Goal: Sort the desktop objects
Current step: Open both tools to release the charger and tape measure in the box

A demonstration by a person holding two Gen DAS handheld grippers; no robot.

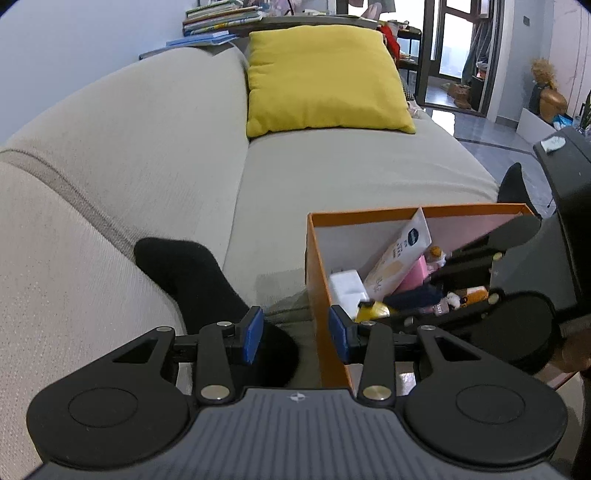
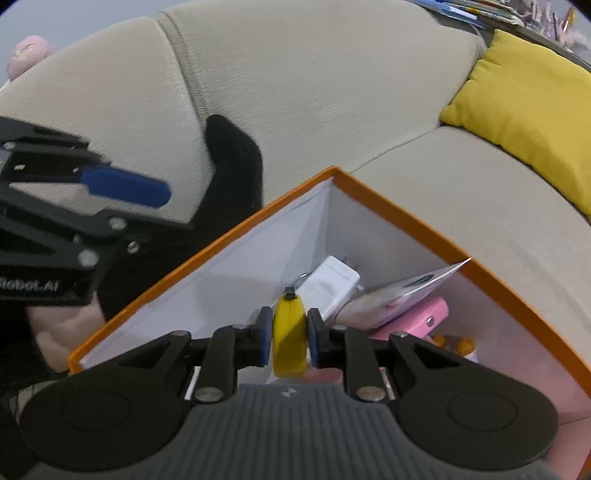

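Observation:
An orange box (image 1: 314,273) with white inner walls (image 2: 207,284) sits on the beige sofa. Inside lie a white charger (image 2: 334,282), a cream tube (image 1: 397,258), a pink case (image 2: 421,317) and small toys. My right gripper (image 2: 289,334) is shut on a yellow tag-like object (image 2: 290,339) and holds it inside the box; that object also shows in the left wrist view (image 1: 371,310). My left gripper (image 1: 297,334) is open and empty, its fingers astride the box's near left wall. It shows at the left of the right wrist view (image 2: 125,188).
A black sock (image 1: 207,295) lies on the sofa seat left of the box. A yellow cushion (image 1: 321,77) leans on the sofa back. Books (image 1: 218,18) are stacked behind the sofa. Tiled floor and a doorway lie at the far right.

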